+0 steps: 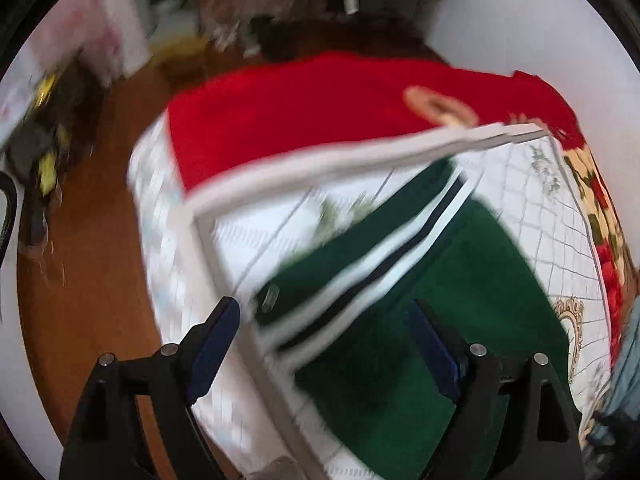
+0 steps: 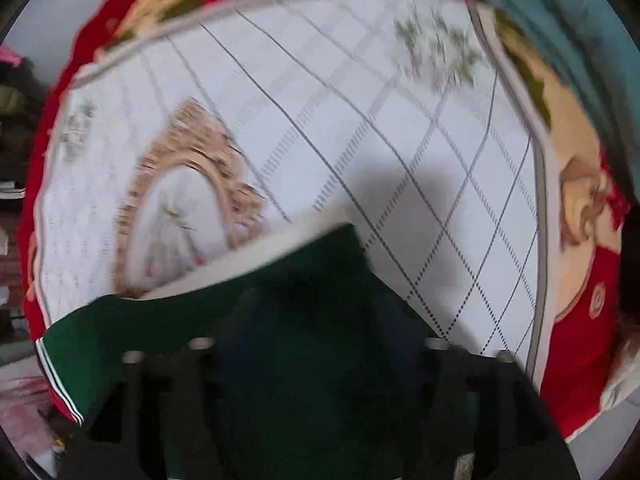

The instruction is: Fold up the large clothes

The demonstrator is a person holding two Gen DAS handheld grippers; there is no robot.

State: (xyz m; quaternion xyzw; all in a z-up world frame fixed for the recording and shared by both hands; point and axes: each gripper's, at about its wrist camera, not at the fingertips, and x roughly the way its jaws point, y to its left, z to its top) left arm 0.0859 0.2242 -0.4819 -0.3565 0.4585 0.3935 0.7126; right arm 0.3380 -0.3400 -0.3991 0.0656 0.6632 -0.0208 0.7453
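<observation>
A dark green garment (image 1: 432, 320) with white and navy stripes lies on a white quilted mattress (image 1: 256, 232) beside a red blanket (image 1: 304, 108). The left gripper (image 1: 328, 348) hovers above it, jaws spread wide, nothing between them. The right gripper (image 2: 320, 340) is blurred against green cloth; its grip cannot be told.

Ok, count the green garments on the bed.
1. One green garment with white and navy stripes lies on the white quilted bed cover, at its near edge. More may be hidden; both views are blurred.
</observation>
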